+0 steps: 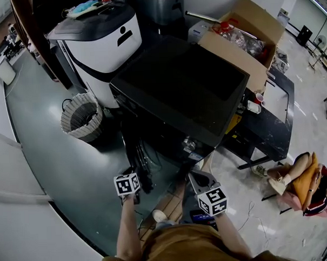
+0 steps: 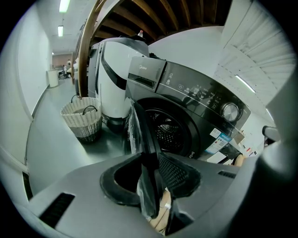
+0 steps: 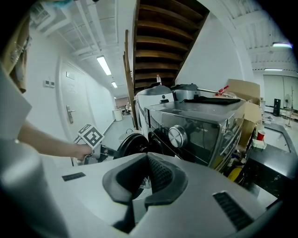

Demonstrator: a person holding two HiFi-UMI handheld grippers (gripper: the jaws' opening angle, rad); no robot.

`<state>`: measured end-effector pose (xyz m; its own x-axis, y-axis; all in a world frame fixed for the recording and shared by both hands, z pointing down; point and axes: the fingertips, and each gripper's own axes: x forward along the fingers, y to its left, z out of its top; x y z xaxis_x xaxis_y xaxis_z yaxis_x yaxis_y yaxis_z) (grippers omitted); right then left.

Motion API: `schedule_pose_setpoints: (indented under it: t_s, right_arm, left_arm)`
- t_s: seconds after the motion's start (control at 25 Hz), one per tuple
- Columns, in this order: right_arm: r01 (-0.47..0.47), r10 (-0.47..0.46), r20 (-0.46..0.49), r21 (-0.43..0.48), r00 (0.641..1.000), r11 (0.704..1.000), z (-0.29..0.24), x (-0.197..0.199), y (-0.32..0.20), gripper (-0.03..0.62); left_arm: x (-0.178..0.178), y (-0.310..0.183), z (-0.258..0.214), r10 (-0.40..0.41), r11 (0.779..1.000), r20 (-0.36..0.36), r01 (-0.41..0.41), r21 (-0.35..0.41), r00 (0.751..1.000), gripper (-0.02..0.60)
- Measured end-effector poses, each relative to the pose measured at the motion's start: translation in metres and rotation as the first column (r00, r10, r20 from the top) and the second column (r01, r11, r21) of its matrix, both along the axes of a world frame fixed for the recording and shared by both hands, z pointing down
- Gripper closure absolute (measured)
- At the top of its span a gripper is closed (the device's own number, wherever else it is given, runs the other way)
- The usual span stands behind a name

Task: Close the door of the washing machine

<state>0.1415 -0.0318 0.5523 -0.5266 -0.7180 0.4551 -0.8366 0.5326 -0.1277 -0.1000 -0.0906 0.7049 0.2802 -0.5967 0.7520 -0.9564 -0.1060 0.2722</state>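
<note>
The black washing machine (image 1: 183, 83) stands in the middle of the head view, its round door (image 1: 138, 155) swung open toward me at the lower left. In the left gripper view the door's rim (image 2: 142, 135) runs edge-on between the jaws of my left gripper (image 2: 149, 160), and the pads press on it. The drum opening (image 2: 167, 132) shows behind. My right gripper (image 3: 146, 160) hangs in front of the machine's control panel (image 3: 195, 125) with its jaws together and nothing in them. It sits right of the door (image 3: 132, 142) and apart from it. The head view shows both grippers low, left (image 1: 132, 180) and right (image 1: 195, 177).
A wicker basket (image 1: 82, 117) stands on the floor left of the machine, beside a white appliance (image 1: 100, 38). An open cardboard box (image 1: 246, 42) and a black table (image 1: 271, 117) are to the right. A person (image 1: 301, 181) sits on the floor at far right. Cables lie near the door.
</note>
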Motion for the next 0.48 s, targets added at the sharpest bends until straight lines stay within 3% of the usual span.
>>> schedule_pose_setpoints:
  t_s: [0.48]
  right_arm:
    - [-0.022,0.022,0.008,-0.013,1.000,1.000,0.004,0.009,0.000,0.582]
  left_arm:
    - [0.023,-0.006,-0.001,0.011,1.000,-0.031,-0.011,-0.002,0.999,0.445]
